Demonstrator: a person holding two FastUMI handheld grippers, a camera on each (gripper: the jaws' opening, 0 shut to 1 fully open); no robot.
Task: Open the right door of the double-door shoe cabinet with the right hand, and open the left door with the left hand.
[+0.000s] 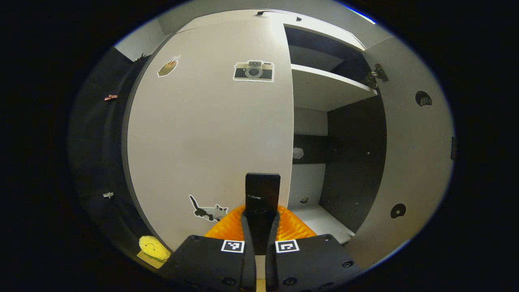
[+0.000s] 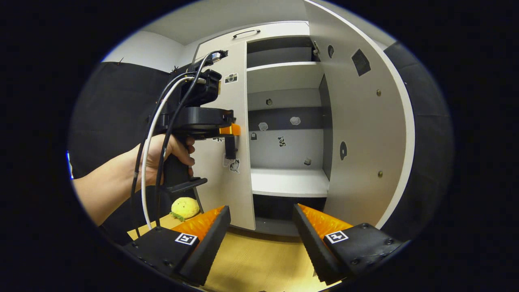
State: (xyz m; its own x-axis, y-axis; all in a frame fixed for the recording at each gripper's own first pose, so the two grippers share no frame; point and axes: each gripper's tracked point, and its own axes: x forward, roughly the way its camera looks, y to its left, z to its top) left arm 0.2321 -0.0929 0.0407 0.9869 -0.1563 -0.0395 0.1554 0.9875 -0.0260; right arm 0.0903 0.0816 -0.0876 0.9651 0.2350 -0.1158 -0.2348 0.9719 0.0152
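Observation:
The white shoe cabinet's left door (image 1: 211, 134) carries camera and cat stickers and stands flush with the cabinet front. My left gripper (image 1: 262, 221) is shut on that door's black handle (image 1: 262, 190), which stands upright between the fingers. The right door (image 1: 409, 154) is swung wide open, baring the shelves. In the right gripper view, a hand (image 2: 162, 156) holds the left gripper (image 2: 230, 142) against the left door (image 2: 231, 121). My right gripper (image 2: 261, 213) is open and holds nothing, low in front of the open compartment, left of the right door (image 2: 365, 134).
A yellow plush toy (image 2: 185, 207) lies on the wooden floor (image 2: 251, 259) at the foot of the left door. White shelves (image 2: 290, 182) sit inside the cabinet. Black cloth (image 2: 113, 113) hangs on both sides of the cabinet.

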